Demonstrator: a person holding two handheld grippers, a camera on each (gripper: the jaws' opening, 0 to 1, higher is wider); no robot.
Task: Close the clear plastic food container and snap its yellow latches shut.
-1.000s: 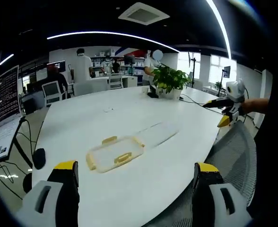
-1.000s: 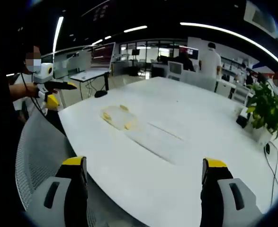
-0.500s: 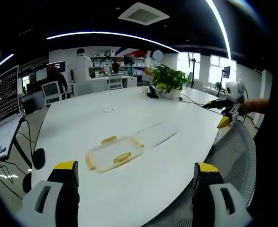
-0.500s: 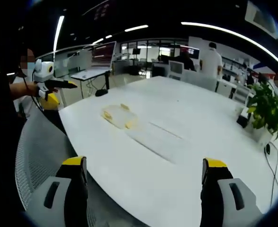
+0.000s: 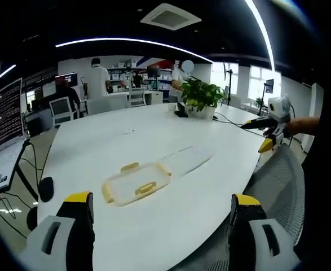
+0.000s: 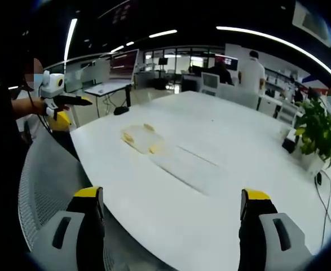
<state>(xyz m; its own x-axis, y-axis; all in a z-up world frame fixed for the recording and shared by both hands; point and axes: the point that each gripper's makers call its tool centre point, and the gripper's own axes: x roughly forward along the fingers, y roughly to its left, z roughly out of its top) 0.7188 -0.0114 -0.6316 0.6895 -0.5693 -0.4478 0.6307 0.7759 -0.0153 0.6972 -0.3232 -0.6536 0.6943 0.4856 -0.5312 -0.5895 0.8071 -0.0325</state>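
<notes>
Left gripper view, left to right: monitor (image 5: 1,121) at far left; left gripper (image 5: 162,217) along the bottom, jaws spread, holding nothing; container (image 5: 137,183) with yellow latches (image 5: 145,188) lying on the white table (image 5: 109,141) just left of centre; clear lid (image 5: 186,158) beside it; plant (image 5: 202,97) upper centre; right gripper (image 5: 269,127) at right, off the table.

Right gripper view: left gripper (image 6: 61,107) upper left; container (image 6: 141,139) centre-left; right gripper (image 6: 171,220) jaws spread, empty.
</notes>
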